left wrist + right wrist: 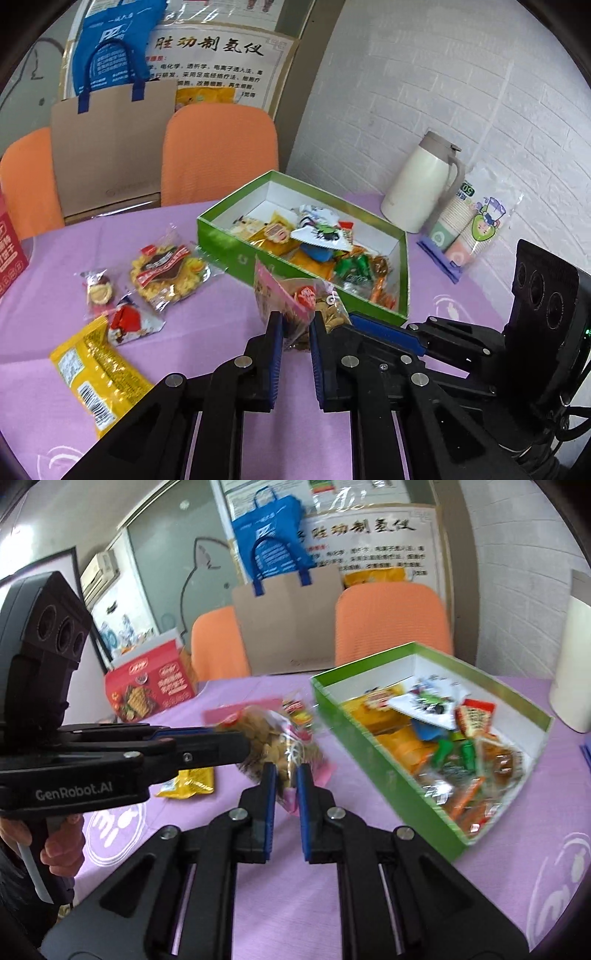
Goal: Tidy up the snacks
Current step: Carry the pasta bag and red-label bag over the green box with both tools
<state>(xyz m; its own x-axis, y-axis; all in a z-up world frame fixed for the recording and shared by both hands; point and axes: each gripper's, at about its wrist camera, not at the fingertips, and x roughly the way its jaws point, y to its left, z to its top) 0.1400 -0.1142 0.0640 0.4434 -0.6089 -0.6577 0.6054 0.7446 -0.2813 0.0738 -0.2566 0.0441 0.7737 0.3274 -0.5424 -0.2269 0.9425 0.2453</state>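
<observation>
A clear snack bag [295, 299] of small brown crackers with a pink label hangs just above the purple tablecloth, in front of the green box [236, 251]. My left gripper [296, 328] is shut on the bag's near end. My right gripper [285, 782] is also shut on the same bag [273, 734], and the left gripper [240, 744] reaches in from the left to clamp its side. The green box [354, 738] lies open to the right, holding several wrapped snacks. Loose on the cloth are a yellow packet [96, 373], a round cracker packet [166, 275] and a small red packet [127, 321].
A cream jug [421, 184] and a pack of paper cups [469, 229] stand by the brick wall behind the box. A red carton [147, 690] sits at the table's far left. Two orange chairs [221, 151] and a brown paper bag [110, 147] stand behind the table. A hand [55, 853] grips the left handle.
</observation>
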